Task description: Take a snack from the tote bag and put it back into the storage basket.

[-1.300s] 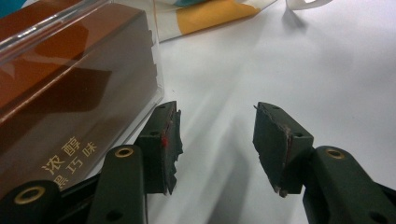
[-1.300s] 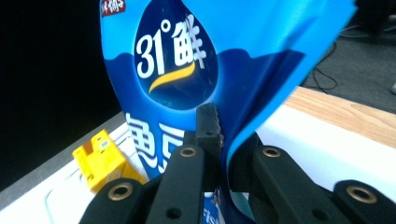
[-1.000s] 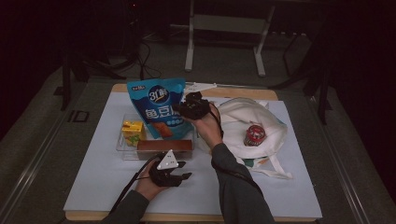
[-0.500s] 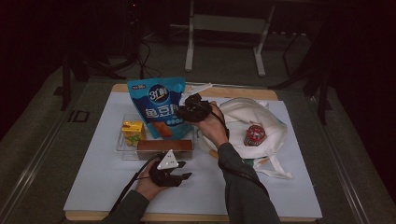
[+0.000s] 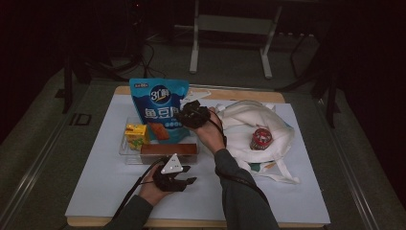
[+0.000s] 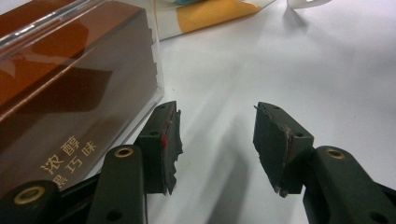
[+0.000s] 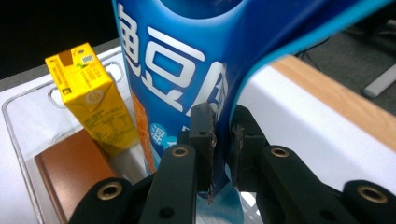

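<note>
Currently your right gripper (image 5: 184,115) has its jaws clamped on the lower side edge of the blue snack bag (image 5: 160,108); the right gripper view shows the bag's seam (image 7: 223,154) pinched between the pads, which have just been closing on it. The bag stands upright at the back of the clear tray (image 5: 125,152), beside the yellow juice carton (image 5: 136,134) and behind the brown chocolate box (image 5: 168,150).

Your left gripper (image 5: 184,181) rests low on the white table (image 5: 95,182), just in front of the tray. Its jaws are spread apart with nothing between them; in the left gripper view one pad (image 6: 164,147) sits close beside the tray wall, with the chocolate box (image 6: 70,93) behind it, though contact cannot be confirmed.

Assessment: the step in hand looks like lifting the bag out of the tray, most likely toward the white cloth bag (image 5: 258,124) lying open to the right, where a red packet (image 5: 261,139) already sits.

Next move, as judged: raise the bag straight up until it is free of the carton and the tray wall, then carry it across. An edge pinch lets the bag swing, so keep the grip firm. Your left gripper is well placed to steady the tray.
</note>
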The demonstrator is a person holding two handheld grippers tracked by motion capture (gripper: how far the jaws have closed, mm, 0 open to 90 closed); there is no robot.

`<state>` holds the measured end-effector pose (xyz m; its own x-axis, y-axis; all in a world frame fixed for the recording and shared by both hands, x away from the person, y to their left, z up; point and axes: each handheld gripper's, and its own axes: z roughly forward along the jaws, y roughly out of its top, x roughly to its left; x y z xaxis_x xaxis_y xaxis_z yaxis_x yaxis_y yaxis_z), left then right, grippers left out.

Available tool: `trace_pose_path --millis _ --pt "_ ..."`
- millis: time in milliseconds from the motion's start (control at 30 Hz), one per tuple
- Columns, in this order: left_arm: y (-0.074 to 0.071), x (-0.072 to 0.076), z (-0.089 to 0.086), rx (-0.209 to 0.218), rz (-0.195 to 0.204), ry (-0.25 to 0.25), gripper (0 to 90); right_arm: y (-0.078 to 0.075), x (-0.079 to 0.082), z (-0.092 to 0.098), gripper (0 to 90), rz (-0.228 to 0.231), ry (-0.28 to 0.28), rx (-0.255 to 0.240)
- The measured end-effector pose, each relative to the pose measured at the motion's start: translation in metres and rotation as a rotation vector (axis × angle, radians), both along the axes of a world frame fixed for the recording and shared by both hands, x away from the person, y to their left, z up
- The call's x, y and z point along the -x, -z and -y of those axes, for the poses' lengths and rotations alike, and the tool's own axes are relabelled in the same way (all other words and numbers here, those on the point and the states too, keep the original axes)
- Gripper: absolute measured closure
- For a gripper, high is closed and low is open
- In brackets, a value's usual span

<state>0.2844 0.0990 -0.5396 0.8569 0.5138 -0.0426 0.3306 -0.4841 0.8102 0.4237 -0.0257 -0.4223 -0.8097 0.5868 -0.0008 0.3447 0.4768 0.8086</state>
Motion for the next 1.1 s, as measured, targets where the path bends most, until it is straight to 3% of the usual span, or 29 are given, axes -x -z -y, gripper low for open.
trace_pose_path --millis 67,133,333,633,833,1100 --pt "0.0 0.0 0.0 0.0 -0.002 0.0 50.0 0.006 0.002 -0.003 80.2 -0.006 -0.017 0.021" --pt "0.0 0.0 0.0 0.002 -0.005 -0.003 50.0 0.009 0.003 -0.004 80.2 -0.006 -0.008 0.002" --pt "0.0 -0.001 -0.001 0.002 -0.007 0.0 49.9 0.007 0.002 -0.006 79.0 -0.002 -0.006 0.019" --pt "0.0 -0.001 0.0 0.0 -0.01 0.002 49.9 0.008 0.004 0.001 78.6 -0.015 0.006 -0.021" --pt "0.0 -0.001 0.0 -0.004 -0.008 0.002 49.9 0.006 0.005 0.001 74.9 -0.012 0.003 -0.007" --pt "0.0 -0.002 0.0 -0.003 -0.015 0.002 49.5 0.001 0.008 0.009 72.1 -0.021 0.009 -0.026"
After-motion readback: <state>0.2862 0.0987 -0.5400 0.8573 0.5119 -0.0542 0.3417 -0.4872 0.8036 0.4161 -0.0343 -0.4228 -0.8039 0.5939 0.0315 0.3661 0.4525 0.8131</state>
